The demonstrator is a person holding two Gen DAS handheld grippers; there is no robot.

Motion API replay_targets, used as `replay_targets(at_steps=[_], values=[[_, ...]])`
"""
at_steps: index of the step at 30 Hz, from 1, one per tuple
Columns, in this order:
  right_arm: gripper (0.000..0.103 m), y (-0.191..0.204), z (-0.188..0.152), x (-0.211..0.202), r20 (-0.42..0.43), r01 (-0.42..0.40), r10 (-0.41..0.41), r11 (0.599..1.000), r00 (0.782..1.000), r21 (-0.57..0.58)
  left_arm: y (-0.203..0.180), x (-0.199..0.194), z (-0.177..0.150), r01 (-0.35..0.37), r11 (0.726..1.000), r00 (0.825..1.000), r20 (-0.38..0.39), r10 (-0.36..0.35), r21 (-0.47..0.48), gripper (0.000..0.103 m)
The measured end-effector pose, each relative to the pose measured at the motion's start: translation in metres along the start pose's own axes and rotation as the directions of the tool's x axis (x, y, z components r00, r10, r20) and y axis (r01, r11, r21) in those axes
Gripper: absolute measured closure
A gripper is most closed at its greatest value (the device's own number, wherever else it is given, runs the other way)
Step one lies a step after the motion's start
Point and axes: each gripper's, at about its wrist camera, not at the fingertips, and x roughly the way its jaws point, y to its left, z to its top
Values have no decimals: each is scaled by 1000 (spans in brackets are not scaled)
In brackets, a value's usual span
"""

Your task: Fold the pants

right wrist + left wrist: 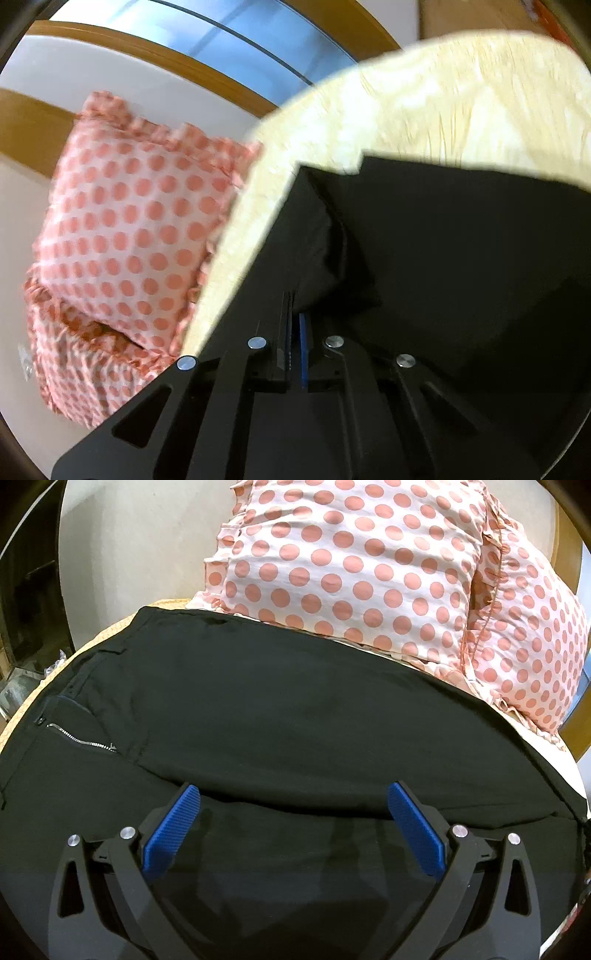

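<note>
Black pants [280, 709] lie spread on a cream bed cover, one layer folded over another, with the waistband and an open zipper [79, 740] at the left. My left gripper [293, 794] is open just above the pants, its blue pads [173, 830] wide apart over a fold edge. In the right wrist view my right gripper [295, 306] is shut on a lifted fold of the black pants [325, 240], with the rest of the fabric [480, 258] lying to the right.
Two white pillows with pink dots [362, 565] lie beyond the pants; they also show in the right wrist view [136, 229]. The cream bed cover [424, 99] stretches past the pants. A wooden bed frame [155, 55] and a wall lie behind.
</note>
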Motion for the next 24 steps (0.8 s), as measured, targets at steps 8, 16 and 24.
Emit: replay_targets(at_steps=[8, 16, 24], values=[[101, -19, -18, -86, 121, -55, 64, 996, 991, -75, 8, -11, -1, 8, 999, 999, 43, -7, -33, 2], [101, -49, -27, -61, 34, 14, -13, 999, 999, -31, 30, -60, 38, 100, 995, 984, 149, -98, -9, 2], [101, -48, -26, -62, 31, 15, -13, 996, 999, -87, 29, 41, 139, 57, 994, 995, -81, -64, -93, 5]])
